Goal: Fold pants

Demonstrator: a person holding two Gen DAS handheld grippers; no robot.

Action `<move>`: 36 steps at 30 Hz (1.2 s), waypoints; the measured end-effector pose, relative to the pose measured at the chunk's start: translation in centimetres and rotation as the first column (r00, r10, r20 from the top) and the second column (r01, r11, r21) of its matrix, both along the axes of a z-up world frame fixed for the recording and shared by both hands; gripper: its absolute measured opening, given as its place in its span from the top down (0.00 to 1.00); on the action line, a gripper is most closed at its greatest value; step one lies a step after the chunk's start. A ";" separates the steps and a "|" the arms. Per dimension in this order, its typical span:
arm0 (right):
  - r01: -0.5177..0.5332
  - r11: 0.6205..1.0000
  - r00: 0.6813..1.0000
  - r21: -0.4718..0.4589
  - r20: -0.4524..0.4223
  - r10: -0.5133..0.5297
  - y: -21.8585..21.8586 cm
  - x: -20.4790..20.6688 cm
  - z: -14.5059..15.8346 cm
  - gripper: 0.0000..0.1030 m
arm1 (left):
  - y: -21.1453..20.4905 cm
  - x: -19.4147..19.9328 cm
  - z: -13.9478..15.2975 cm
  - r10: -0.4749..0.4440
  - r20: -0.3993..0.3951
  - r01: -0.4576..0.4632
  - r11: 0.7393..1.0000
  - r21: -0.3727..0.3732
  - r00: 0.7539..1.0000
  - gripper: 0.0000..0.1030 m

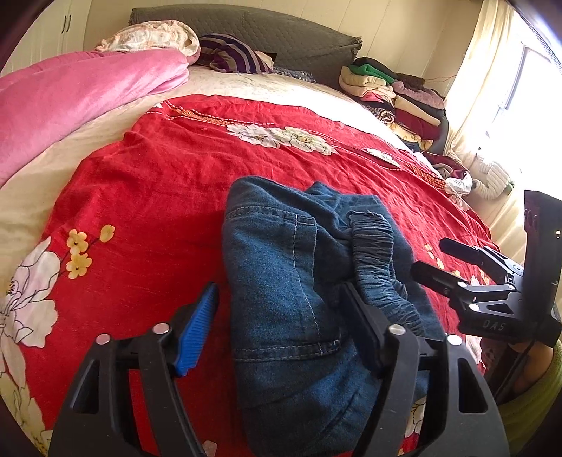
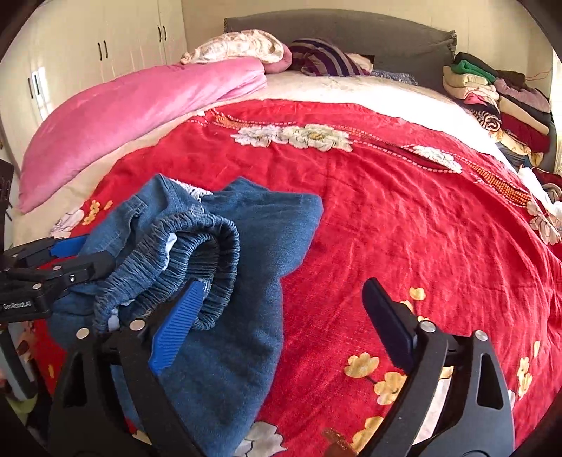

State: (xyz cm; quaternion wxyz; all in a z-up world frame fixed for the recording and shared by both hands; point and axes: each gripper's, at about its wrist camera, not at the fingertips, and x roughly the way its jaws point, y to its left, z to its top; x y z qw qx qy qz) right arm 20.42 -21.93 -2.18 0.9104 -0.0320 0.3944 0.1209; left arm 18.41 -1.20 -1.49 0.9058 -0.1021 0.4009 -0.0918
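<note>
Left gripper (image 1: 277, 316): jaws spread wide, straddling the near part of the pants (image 1: 298, 281). Its blue ribbed pad stands clear of the denim on one side; the black finger on the other side rests against the gathered elastic waistband (image 1: 379, 267). Nothing is pinched.

Right gripper (image 2: 284, 309): jaws likewise spread. The blue pad lies against the waistband (image 2: 210, 253) where it curls over, while the black finger hangs over bare bedspread, well apart from the cloth. No grip on the fabric. Seen from the left wrist view, this gripper (image 1: 435, 260) sits just beside the pants' edge.

Pants: dark blue denim, bunched in a rumpled heap on the red floral bedspread (image 2: 404, 211), near the bed's front edge, waistband uppermost and rolled open.

Surroundings: a pink quilt (image 1: 80, 95) along one side of the bed, a striped pillow (image 1: 232, 52) at the grey headboard (image 2: 351, 31), a stack of folded clothes (image 2: 502, 98) at the far corner, white wardrobe doors (image 2: 105, 45) beyond.
</note>
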 end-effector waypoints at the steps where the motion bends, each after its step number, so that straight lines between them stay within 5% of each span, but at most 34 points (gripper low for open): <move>1: 0.004 1.000 1.000 0.002 0.011 -0.004 -0.2 -0.2 0.3 0.12 | 0.0 -0.1 0.2 0.002 0.005 -0.002 1.000 0.003 1.000 0.26; 4: 0.011 1.000 0.999 0.017 0.042 -0.011 -0.7 -1.0 1.3 0.09 | 0.1 -0.6 0.9 0.007 0.020 -0.007 1.000 0.015 1.000 0.26; 12: 0.012 1.000 0.995 0.026 0.103 -0.014 -1.6 -2.9 3.6 0.09 | 0.4 -2.3 2.8 0.022 0.068 -0.025 0.999 0.043 0.997 0.05; 36: -0.019 0.999 0.979 0.039 0.202 0.011 -1.7 -10.3 6.5 0.09 | 0.2 -9.0 5.8 0.064 0.151 -0.075 0.995 0.068 0.987 0.04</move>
